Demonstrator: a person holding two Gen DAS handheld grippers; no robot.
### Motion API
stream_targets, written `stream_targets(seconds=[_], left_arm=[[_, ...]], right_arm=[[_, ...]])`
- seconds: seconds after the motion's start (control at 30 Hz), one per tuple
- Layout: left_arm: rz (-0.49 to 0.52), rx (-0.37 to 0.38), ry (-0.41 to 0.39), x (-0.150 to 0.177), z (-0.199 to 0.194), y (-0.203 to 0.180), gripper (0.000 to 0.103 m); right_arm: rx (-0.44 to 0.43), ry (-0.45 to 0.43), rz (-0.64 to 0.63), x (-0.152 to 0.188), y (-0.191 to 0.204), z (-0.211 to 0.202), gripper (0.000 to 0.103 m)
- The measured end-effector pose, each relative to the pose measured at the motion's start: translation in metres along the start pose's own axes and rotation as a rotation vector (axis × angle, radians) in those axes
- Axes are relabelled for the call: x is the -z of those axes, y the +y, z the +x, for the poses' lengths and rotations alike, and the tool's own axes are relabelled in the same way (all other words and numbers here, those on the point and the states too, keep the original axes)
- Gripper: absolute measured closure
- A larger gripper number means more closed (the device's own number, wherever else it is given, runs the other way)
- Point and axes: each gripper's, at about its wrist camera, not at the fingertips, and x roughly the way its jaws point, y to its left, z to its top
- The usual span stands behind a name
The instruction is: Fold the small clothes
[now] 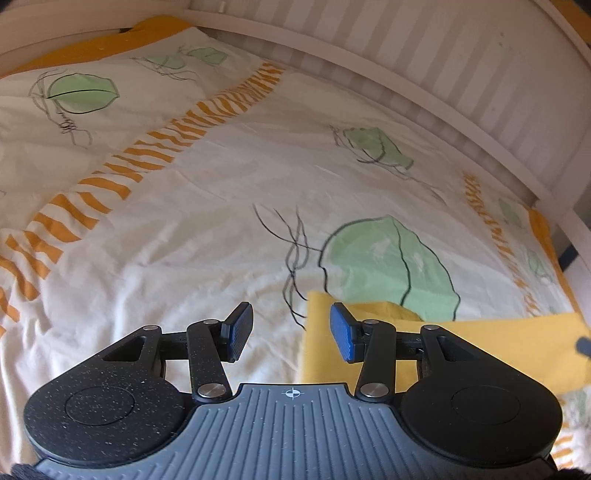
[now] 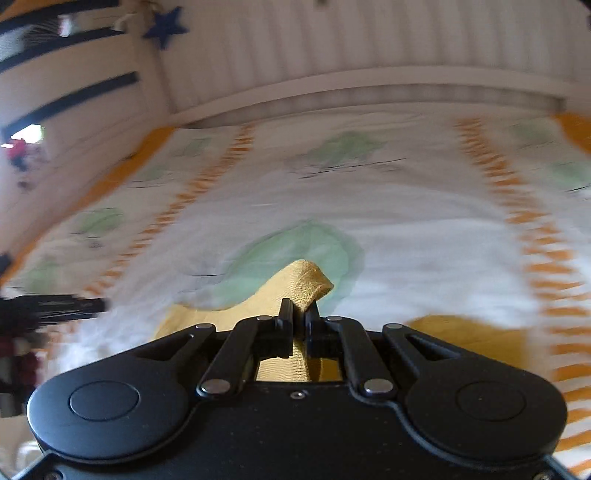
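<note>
Up close, the right gripper [image 2: 299, 317] is clenched on a raised fold of the yellow cloth [image 2: 306, 284], its two black fingers [image 2: 284, 325] pressed together with the ribbed fabric pinched between them and a peak of it standing above the tips toward 12 o'clock. From that peak the cloth runs down to the bed, spreading toward 8 o'clock and, as a darker yellow flap, toward 4 o'clock. Most of this view is smeared, so finer detail of the bedding cannot be told.

From the left wrist, the left gripper [image 1: 291, 330] is released, its blue pads [image 1: 341, 332] standing apart with nothing between them. It hangs above the bedcover [image 1: 184, 258], a cream sheet printed with green leaves [image 1: 391, 258] and orange striped bands [image 1: 122, 170]. The same yellow cloth [image 1: 498, 343] lies at 3 to 4 o'clock of that gripper, its near corner showing behind the right-hand pad; whether the pad touches it cannot be told.

Around the bed, a white rail [image 1: 424, 96] and a striped wall [image 1: 406, 40] close off the far side at 12 to 2 o'clock. A blue star [image 2: 164, 26] hangs at 11 o'clock in the right view, beside dark slats [image 2: 70, 96]. At 9 o'clock of that view a blurred dark object [image 2: 51, 308] juts in over the bed edge; what it is cannot be told.
</note>
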Motion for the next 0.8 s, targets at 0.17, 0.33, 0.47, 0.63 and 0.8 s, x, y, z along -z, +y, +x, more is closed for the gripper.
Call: stream_targets(seconds=[0.17,0.33,0.47,0.63,0.8], left_arm=[[0.052,0.01,0.029,0.01,0.007,-0.013,0.058],[0.103,0.014,0.061,0.021,0.015,-0.027,0.058],[0.153,0.022,0.082,0.031,0.023,-0.04,0.058],[0.225,0.028,0.111,0.049,0.034,-0.055,0.058],[0.256,0.033,0.126,0.062,0.044,-0.062,0.058]], right_arm=[[0.13,0.067,0.046,0.01,-0.053,0.002,0.091],[0.19,0.129,0.085,0.032,-0.083,0.018,0.091],[0.218,0.147,0.088,0.047,-0.096,0.023,0.091],[0.228,0.154,0.106,0.056,-0.109,0.029,0.091],[0.214,0.155,0.108,0.067,-0.116,0.032,0.091]])
